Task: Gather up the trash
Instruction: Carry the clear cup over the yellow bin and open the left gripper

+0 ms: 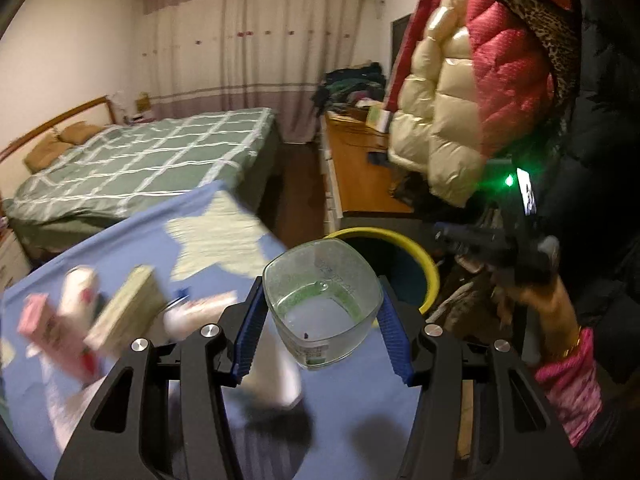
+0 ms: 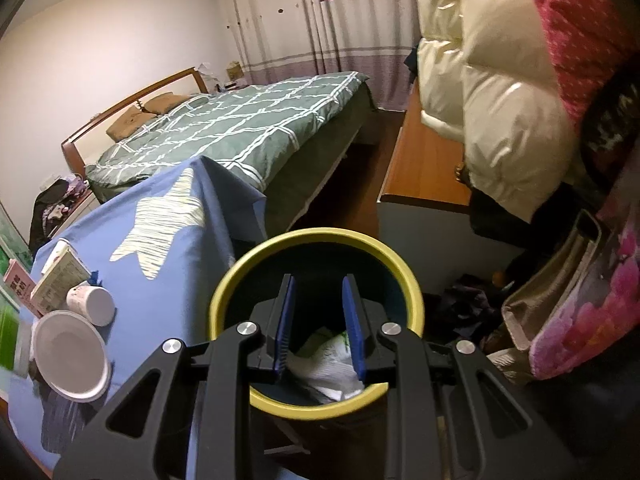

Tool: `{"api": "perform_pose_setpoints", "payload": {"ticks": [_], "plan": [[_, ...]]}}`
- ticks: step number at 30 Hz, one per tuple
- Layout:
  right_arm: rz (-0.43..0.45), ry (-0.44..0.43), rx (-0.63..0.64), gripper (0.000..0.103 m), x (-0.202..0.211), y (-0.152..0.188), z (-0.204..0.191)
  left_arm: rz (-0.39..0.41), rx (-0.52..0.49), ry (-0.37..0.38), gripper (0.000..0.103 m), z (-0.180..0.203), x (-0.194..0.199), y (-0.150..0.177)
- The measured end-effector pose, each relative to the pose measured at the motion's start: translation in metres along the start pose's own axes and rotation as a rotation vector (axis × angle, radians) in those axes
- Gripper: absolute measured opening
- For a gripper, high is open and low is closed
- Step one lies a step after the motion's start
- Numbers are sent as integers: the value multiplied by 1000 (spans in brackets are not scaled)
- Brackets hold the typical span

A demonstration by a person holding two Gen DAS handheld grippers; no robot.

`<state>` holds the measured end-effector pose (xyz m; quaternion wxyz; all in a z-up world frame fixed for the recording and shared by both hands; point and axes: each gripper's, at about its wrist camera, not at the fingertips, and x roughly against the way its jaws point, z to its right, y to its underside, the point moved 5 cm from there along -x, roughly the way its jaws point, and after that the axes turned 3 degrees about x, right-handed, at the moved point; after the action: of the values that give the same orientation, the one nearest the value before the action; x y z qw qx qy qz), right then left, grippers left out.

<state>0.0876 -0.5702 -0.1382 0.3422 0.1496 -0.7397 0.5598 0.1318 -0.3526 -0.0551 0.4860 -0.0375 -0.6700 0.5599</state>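
- The left gripper (image 1: 323, 322) holds a clear cup (image 1: 322, 304), its blue pads pressed on the cup's two sides below the rim.
- The cup hangs in the air just beside the bin (image 1: 424, 258), nearer the table (image 1: 208, 216) than the bin's far rim, with its mouth tipped toward the bin.
- Judged from its thin, see-through wall, the cup is light plastic that would dent under a hard squeeze and could slip on its smooth sides.
- The mid-wall hold looks sound to me; a grip right at the rim would likely flex it more.
- The cup is squarish with rounded corners, frosted by residue, with a green ring of dregs near its bottom and a small label low on the outside.
- A few drops might spill if it tips further away from the bin.
- The right gripper (image 2: 319, 326) hovers over the bin's mouth with its pads narrowly apart and nothing between them.
- Inside the bin lies crumpled white wrapper (image 2: 328, 364).
- On the table by the bin, more trash waits: a white bowl (image 2: 70, 350), a tipped white tub (image 2: 94, 302) and small boxes (image 2: 58, 278).
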Motion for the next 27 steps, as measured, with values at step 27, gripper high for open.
{"api": "perform_pose_setpoints", "payload": {"ticks": [27], "plan": [[-61, 60, -39, 24, -17, 20, 50, -163, 40, -61, 75, 51, -213, -9]]}}
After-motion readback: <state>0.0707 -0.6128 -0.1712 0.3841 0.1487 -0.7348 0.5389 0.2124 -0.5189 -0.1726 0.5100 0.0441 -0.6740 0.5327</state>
